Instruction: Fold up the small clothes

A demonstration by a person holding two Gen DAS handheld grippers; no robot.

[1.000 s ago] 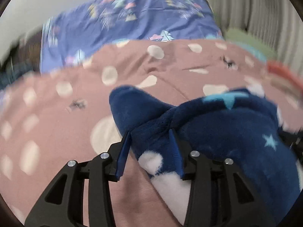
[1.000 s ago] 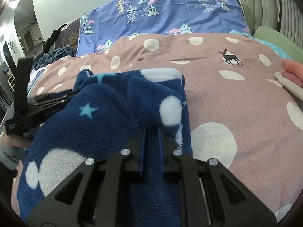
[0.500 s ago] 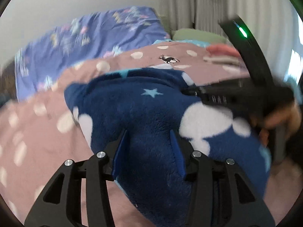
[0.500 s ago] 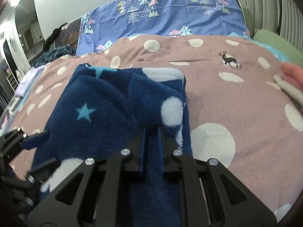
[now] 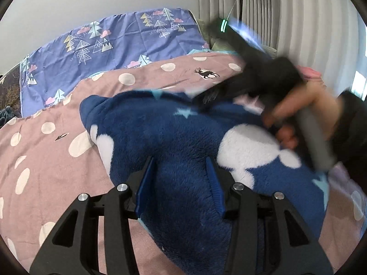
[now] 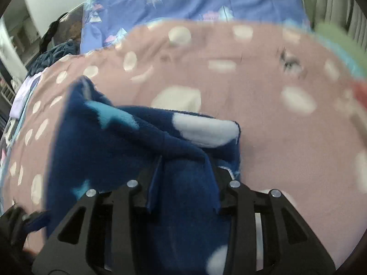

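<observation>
A navy fleece garment [image 5: 165, 135] with white blobs and light blue stars lies folded on the pink dotted bedspread [image 5: 52, 160]. My left gripper [image 5: 181, 171] is open, its blue fingers spread over the garment's near edge. My right gripper [image 6: 185, 167] is open with its fingers apart, and a fold of the garment [image 6: 128, 137] is draped between and over them. In the left wrist view the right gripper tool and the hand holding it [image 5: 286, 100] appear blurred above the garment's right side.
A purple duvet with tree prints [image 5: 119, 45] lies at the head of the bed. Curtains [image 5: 298, 23] hang at the right. A green pillow [image 6: 332, 36] and a red cloth [image 6: 360, 91] lie at the bed's right edge. Dark clothes [image 6: 55, 55] are piled at the left.
My right gripper opened from shut and swung up and over the garment, its view now blurred. My left gripper stayed open and moved from the garment's left corner onto its near edge.
</observation>
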